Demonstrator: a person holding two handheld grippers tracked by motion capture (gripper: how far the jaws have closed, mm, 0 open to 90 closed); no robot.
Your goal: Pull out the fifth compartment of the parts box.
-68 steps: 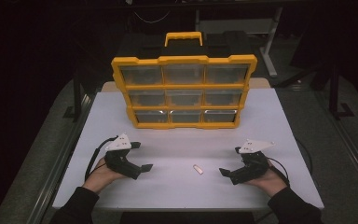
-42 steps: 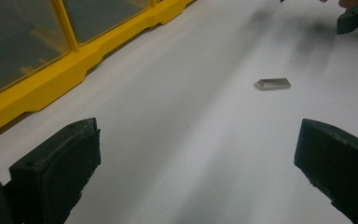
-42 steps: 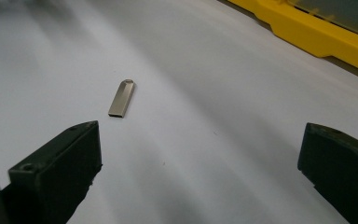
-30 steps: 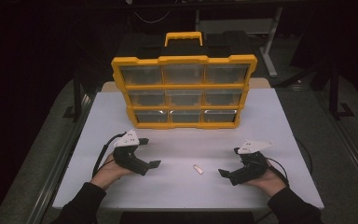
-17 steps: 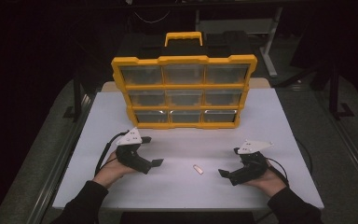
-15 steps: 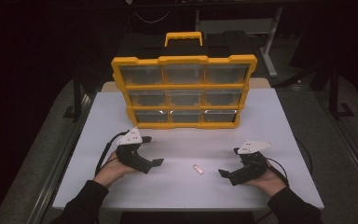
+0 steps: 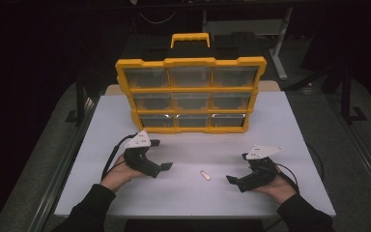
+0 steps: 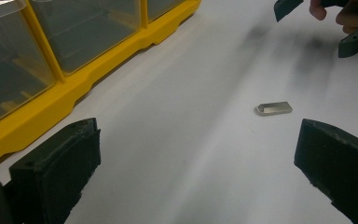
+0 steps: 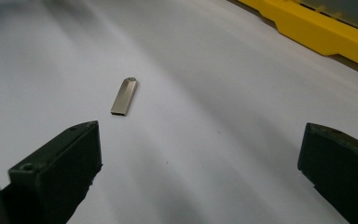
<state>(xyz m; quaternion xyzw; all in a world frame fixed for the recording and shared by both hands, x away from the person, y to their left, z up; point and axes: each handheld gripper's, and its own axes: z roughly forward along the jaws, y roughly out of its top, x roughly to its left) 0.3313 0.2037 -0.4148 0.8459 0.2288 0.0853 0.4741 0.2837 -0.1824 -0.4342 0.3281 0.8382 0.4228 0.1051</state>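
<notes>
1. High view: small metal stick (image 7: 205, 175) flat on white table (image 7: 290, 121), between left gripper (image 7: 163, 167) and right gripper (image 7: 230, 180), touching neither.
2. Left gripper view: jaws spread wide, nothing between them; stick (image 8: 273, 108) ahead and off toward the right jaw, long axis running roughly crosswise to the reach.
3. Right gripper view: jaws likewise spread and empty; stick (image 9: 124, 96) ahead and toward the left jaw, long axis pointing nearly away from the camera, tapered end farthest.
4. Judged from the high view: about as near to one gripper as to the other, right tips perhaps slightly closer.
5. Likely next: a short forward reach, with jaws closing across the narrow sides of the stick.
6. Behind it all: yellow organizer (image 7: 190, 94) standing upright at the far side of the table, drawers shut, well apart from the stick.
</notes>
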